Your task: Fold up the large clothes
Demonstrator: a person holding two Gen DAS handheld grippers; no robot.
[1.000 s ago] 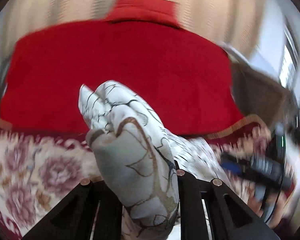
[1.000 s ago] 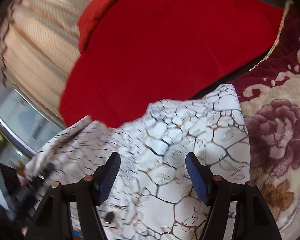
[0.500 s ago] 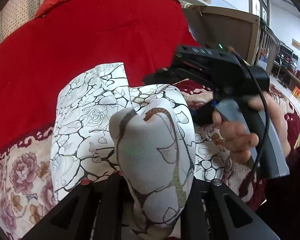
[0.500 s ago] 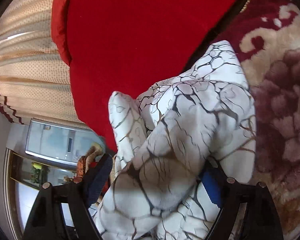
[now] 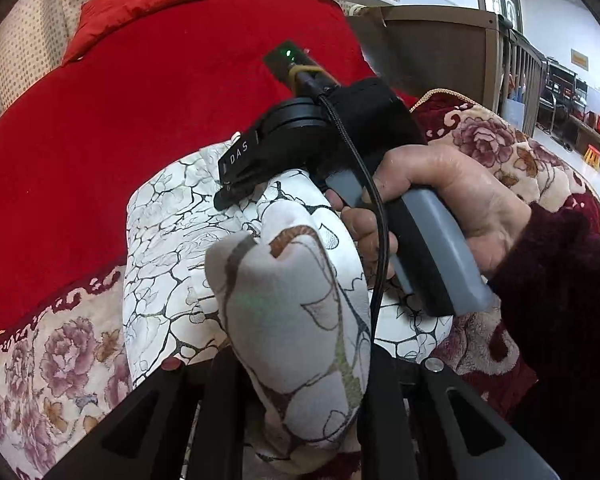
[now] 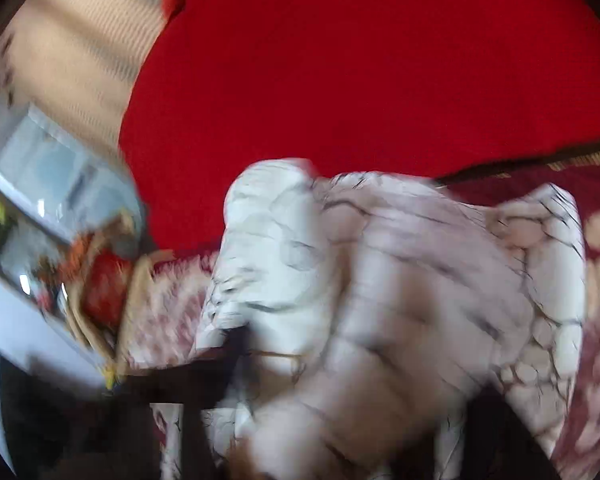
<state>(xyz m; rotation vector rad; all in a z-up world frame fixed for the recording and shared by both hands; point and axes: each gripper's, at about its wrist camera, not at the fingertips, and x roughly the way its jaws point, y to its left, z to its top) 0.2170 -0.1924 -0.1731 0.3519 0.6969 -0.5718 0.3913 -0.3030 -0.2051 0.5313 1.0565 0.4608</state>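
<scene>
My left hand-held gripper (image 5: 296, 364) pinches the white garment (image 5: 172, 264); my right hand-held gripper (image 5: 228, 194) is closing, seemingly on cloth, so I should lift both evenly.

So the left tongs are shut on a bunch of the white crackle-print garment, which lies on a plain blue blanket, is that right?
Not quite: the blanket is floral, cream and maroon, not plain blue. The left wrist view shows it. The left tongs are indeed shut on a bunch of the white crackle-print garment.

White crackle-print garment (image 5: 168, 248) and red quilt (image 5: 100, 140) apparently lie on floral blanket (image 5: 60, 360).
</scene>
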